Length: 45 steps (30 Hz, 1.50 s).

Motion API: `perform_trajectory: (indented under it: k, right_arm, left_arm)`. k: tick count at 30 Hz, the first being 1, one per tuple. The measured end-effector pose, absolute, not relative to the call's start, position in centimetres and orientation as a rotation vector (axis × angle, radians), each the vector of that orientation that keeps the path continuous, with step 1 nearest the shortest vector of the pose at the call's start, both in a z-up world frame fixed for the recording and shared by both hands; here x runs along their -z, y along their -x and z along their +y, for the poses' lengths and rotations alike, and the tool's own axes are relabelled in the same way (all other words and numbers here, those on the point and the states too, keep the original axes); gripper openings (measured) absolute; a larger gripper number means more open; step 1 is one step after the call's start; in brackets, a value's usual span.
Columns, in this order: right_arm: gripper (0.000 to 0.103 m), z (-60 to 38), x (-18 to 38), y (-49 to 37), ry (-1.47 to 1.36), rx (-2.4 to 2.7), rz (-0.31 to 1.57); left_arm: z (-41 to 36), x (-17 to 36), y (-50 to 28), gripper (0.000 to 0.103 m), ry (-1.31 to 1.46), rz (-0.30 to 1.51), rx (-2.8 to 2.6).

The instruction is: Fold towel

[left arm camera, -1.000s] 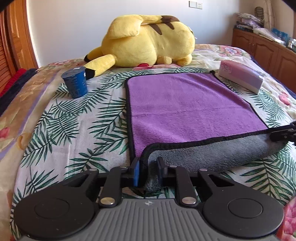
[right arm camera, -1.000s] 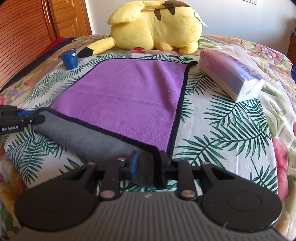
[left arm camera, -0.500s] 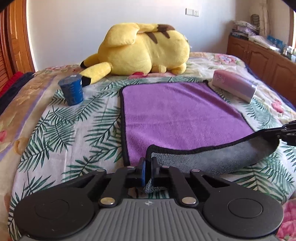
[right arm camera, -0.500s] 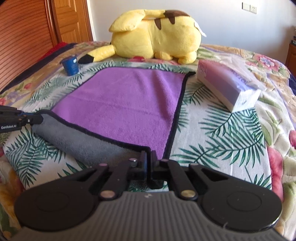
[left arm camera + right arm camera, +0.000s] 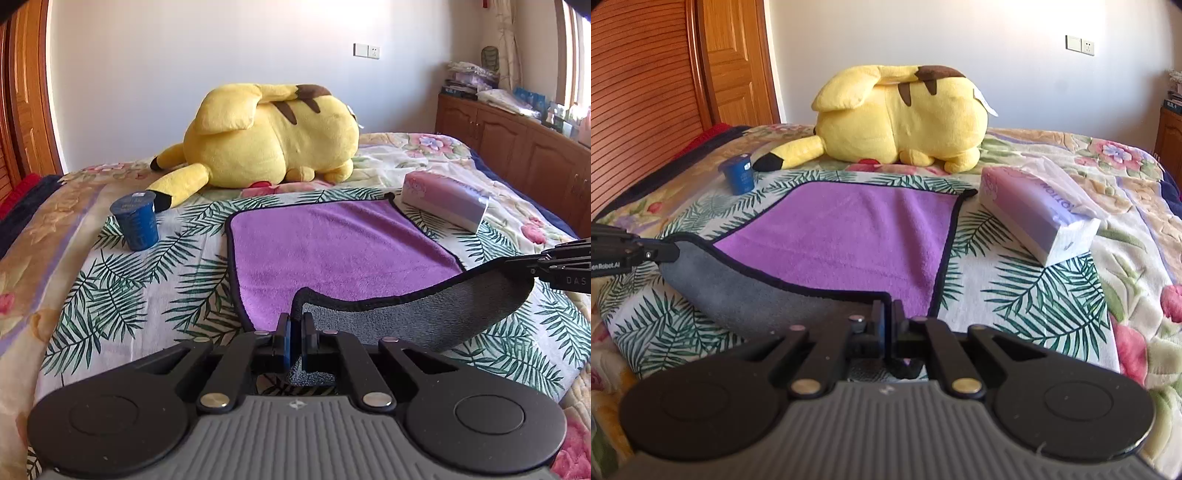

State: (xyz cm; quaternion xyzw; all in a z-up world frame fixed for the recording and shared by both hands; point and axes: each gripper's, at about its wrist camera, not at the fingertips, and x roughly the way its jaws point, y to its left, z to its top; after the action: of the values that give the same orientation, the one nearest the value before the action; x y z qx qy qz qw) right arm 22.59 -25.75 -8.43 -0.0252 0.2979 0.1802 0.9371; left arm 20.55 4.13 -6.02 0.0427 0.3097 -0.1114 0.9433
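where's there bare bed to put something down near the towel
Bare bedspread lies between the blue cup and the towel, and near the right tongs, in front of the tissue pack. The far edge is crowded by the plush toy.

white wall [image 5: 184,74], wooden cabinets [image 5: 517,155], bed [image 5: 55,229]

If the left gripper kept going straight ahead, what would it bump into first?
The left gripper, shut on the purple towel, points over the towel toward the yellow plush toy. That toy is probably first, though depth is hard to judge.
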Motion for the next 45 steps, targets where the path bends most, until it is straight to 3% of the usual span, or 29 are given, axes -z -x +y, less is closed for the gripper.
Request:
perform_trajectory:
  k: [45]
  right_arm:
    - [0.003, -23.5, 5.6, -26.0, 0.196, -0.41, 0.435]
  left_arm:
    - [3.4, 3.2, -27.3, 0.0, -0.192, 0.51, 0.222]
